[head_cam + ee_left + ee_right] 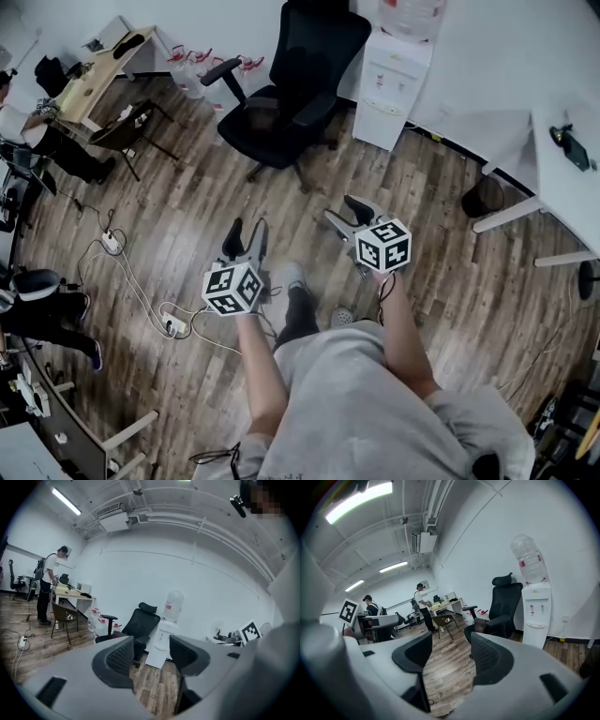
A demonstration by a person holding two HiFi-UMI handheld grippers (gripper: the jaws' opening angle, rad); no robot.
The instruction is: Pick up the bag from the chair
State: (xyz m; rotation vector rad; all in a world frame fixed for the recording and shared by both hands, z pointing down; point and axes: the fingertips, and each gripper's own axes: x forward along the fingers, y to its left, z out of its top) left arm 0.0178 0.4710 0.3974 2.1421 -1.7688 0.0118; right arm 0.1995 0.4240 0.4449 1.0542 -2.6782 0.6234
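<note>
A black office chair [291, 84] stands on the wooden floor ahead of me, near the white wall. A dark brownish bag [265, 112] lies on its seat, also visible in the left gripper view [117, 633] and the right gripper view [480, 625]. My left gripper [247, 232] is held over the floor, well short of the chair, open with nothing between its jaws [151, 651]. My right gripper [345, 212] is level with it to the right, also open and empty [449, 648]. Both point toward the chair.
A white water dispenser [394, 75] stands right of the chair, water jugs [192, 70] to its left. A brown chair [127, 131] and a wooden desk [94, 75] are at left, with a person [37, 131]. Cables and power strips [173, 323] lie on the floor. A white table [572, 178] is at right.
</note>
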